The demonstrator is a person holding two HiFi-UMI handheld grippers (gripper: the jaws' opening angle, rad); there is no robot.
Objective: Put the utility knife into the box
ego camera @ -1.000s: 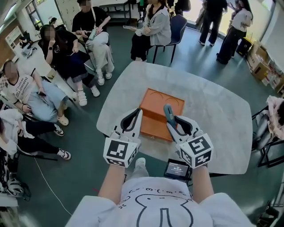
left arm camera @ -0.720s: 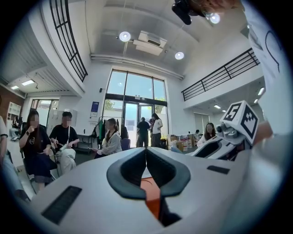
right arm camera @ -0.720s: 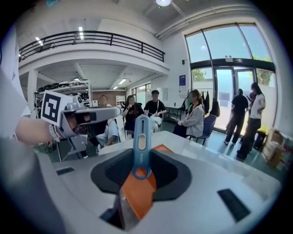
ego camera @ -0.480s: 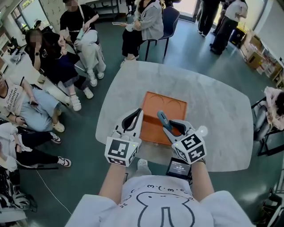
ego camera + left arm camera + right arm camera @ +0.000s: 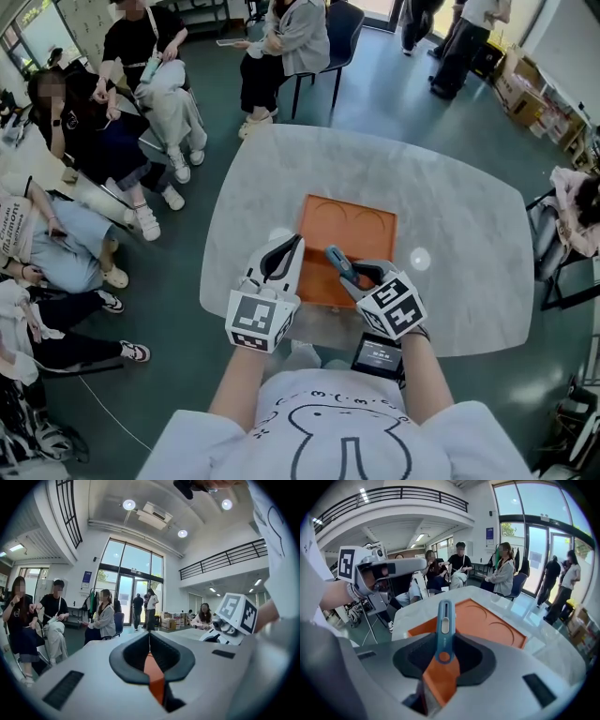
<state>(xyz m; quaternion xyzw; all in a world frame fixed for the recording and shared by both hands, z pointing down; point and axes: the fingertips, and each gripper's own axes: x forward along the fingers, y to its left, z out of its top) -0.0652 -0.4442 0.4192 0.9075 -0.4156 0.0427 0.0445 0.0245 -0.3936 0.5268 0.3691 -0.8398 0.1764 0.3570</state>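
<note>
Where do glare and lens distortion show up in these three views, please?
Head view: evenly lit, with a glare spot on the table right of the box; left gripper view: strong fisheye, dark corners, ceiling lamps bloom; right gripper view: same fisheye, windows wash out, the knife is sharp.

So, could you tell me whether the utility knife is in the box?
Out: the right gripper holds the utility knife, near the box.

The table (image 5: 469, 244) looks like smooth, shiny grey stone. The orange box (image 5: 352, 230) on it looks matt and smooth. The blue utility knife (image 5: 337, 262) looks like smooth plastic.
</note>
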